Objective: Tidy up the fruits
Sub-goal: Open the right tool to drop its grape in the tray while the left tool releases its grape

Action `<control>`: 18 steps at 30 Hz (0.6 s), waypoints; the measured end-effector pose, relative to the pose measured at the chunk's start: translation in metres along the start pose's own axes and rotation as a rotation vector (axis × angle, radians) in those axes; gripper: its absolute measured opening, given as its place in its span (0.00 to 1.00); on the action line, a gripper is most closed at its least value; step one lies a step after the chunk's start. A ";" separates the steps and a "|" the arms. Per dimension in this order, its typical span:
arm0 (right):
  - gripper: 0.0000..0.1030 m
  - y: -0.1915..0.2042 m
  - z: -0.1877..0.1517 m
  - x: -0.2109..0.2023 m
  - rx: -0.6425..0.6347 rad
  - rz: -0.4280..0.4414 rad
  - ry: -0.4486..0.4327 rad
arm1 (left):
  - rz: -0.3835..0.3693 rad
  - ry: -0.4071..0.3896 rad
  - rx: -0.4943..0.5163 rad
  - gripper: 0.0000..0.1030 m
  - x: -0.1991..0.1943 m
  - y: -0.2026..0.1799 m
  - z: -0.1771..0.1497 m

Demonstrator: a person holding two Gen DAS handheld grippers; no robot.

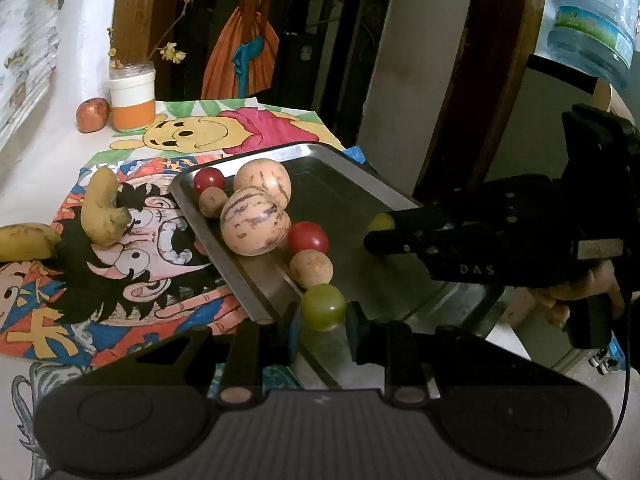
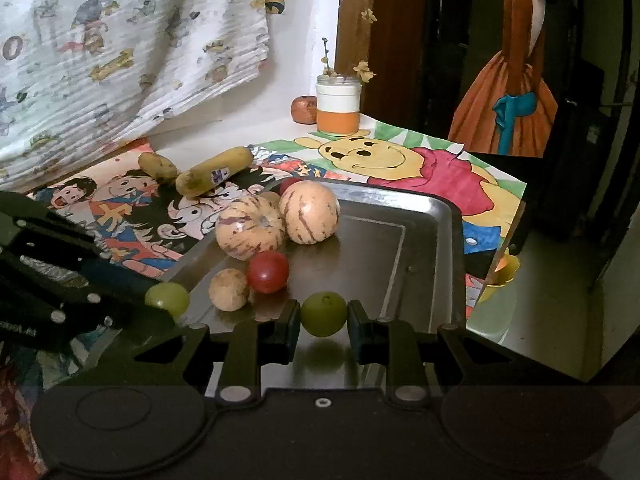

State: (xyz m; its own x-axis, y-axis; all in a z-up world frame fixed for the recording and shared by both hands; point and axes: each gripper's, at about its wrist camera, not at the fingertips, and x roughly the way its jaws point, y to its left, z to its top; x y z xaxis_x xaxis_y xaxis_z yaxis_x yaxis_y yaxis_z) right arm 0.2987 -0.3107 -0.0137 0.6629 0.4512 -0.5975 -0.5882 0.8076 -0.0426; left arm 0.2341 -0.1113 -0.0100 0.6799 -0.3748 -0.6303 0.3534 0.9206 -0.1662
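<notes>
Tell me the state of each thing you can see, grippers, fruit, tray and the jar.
left gripper: holding a green grape
right gripper: holding a second green grape
metal tray: flat on the table, partly filled
two striped melons: in the tray, touching
bananas: outside the tray, on the drawing
jar: upright, holding a twig

Left gripper (image 1: 323, 322) jaws flank a green grape (image 1: 323, 306).

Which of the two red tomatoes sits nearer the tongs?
The tomato in the middle of the tray, between a striped melon and a tan ball. The other tomato lies in the tray's far corner.
</notes>
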 end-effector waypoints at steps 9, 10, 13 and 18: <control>0.27 -0.005 0.017 0.022 -0.021 -0.018 -0.003 | 0.015 0.005 0.020 0.26 0.007 -0.001 0.004; 0.27 -0.006 0.019 0.024 -0.021 -0.018 -0.002 | 0.017 0.007 0.025 0.26 0.008 -0.002 0.004; 0.27 -0.007 0.020 0.028 -0.018 -0.014 0.003 | 0.016 0.012 0.029 0.26 0.011 -0.002 0.004; 0.27 -0.007 0.017 0.032 -0.016 -0.013 0.015 | 0.009 0.017 0.027 0.26 0.013 -0.001 0.003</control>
State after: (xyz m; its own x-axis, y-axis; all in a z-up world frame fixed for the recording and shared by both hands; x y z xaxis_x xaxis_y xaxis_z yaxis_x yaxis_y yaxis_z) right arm 0.3325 -0.2956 -0.0188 0.6636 0.4345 -0.6090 -0.5868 0.8072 -0.0636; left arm 0.2441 -0.1171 -0.0157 0.6724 -0.3645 -0.6443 0.3645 0.9206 -0.1403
